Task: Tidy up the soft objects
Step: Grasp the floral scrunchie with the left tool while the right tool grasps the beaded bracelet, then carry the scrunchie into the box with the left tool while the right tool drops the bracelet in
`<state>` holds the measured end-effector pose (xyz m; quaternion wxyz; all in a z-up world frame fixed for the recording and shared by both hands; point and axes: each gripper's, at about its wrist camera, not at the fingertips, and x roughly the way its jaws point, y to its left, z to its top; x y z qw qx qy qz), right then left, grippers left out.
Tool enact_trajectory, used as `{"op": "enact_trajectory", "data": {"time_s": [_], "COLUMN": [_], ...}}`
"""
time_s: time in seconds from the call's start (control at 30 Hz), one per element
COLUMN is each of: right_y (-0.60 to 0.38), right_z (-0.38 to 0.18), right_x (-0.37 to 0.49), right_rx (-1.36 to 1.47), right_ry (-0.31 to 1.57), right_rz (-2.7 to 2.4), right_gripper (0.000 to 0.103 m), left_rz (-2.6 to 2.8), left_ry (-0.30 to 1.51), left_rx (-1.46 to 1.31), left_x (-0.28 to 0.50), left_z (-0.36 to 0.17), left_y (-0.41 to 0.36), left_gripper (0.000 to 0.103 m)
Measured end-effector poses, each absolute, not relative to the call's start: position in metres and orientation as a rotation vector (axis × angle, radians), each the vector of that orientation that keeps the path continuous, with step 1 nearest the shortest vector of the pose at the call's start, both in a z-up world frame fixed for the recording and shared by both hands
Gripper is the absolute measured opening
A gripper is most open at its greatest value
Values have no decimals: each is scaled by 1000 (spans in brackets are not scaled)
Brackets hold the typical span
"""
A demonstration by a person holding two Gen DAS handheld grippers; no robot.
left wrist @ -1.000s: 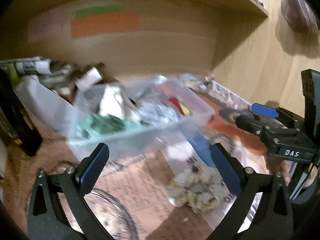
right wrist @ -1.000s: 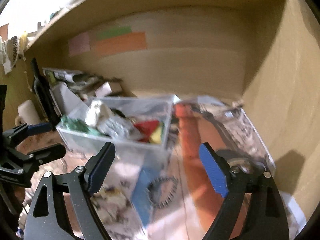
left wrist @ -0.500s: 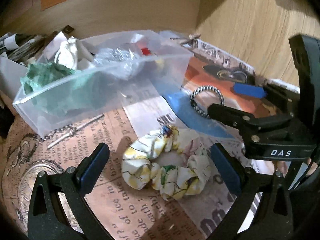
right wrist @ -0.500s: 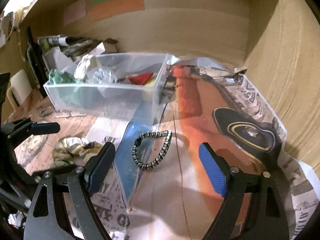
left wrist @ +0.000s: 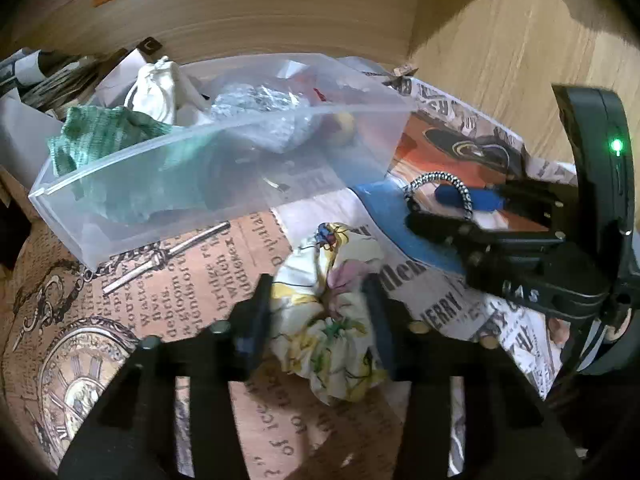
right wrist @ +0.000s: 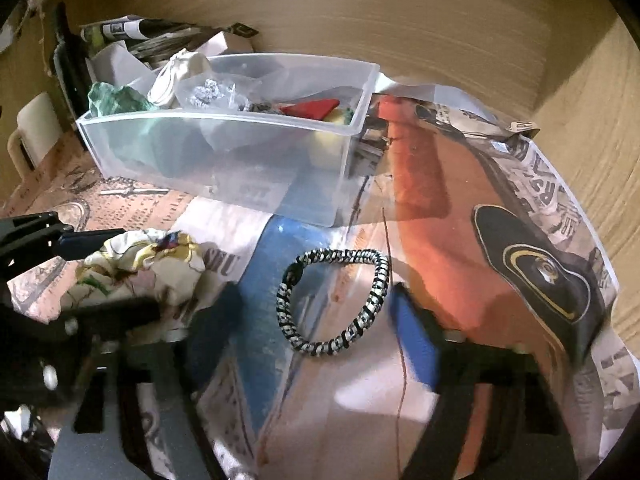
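A floral fabric scrunchie [left wrist: 332, 312] lies on the newspaper-covered shelf. My left gripper [left wrist: 320, 312] is shut on it, both pads pressed into the fabric; it also shows in the right wrist view [right wrist: 140, 264]. A black-and-white braided hair band [right wrist: 336, 300] lies flat between the fingers of my right gripper [right wrist: 316, 320], which is open around it and apart from it. The band also shows in the left wrist view [left wrist: 440, 184]. A clear plastic bin [right wrist: 224, 152] behind holds a green cloth [left wrist: 100, 132], a white pouch [left wrist: 156, 88] and other soft items.
Newspaper sheets [right wrist: 500, 240] cover the shelf floor. Wooden walls close the back and right side [right wrist: 580, 100]. Boxes and papers [right wrist: 132, 40] are stacked at the back left. A cream mug [right wrist: 32, 132] stands at the far left.
My left gripper has moved down and closed onto the floral scrunchie. My right gripper has lowered around the braided band, and its fingers have drawn closer together.
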<state>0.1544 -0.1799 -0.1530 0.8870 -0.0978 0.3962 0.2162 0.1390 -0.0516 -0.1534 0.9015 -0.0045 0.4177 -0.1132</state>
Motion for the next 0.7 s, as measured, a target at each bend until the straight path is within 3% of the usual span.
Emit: {"op": "enact_trajectory", "data": {"time_s": [0.03, 0.13, 0.27, 0.53, 0.57, 0.63, 0.67, 0.7], "right_y": [-181, -186, -188, -184, -184, -184, -185, -186], "right_z": [-153, -151, -144, -108, -104, -95, -92, -89], "right_x": [154, 153, 151, 134, 132, 129, 128, 127], "right_rx": [-195, -166, -147, -137, -139, -142, -142, -143], "right_ry": [822, 815, 783, 669, 656, 628, 618, 609], "right_rz": [448, 447, 443, 471, 473, 474, 473, 473], "right_gripper": [29, 13, 12, 12, 12, 12, 12, 12], "left_rz": [-233, -227, -222, -235, -237, -246, -246, -245], "left_ry": [861, 833, 777, 706, 713, 727, 732, 730], "left_rx": [-17, -23, -20, -45, -48, -46, -47, -47], "left_x": [139, 136, 132, 134, 135, 137, 138, 137], "left_z": [-152, -143, -124, -92, -92, -95, -98, -101], "left_y": [-49, -42, -36, -24, -24, -30, -32, -34], "left_gripper": [39, 32, 22, 23, 28, 50, 68, 77]}}
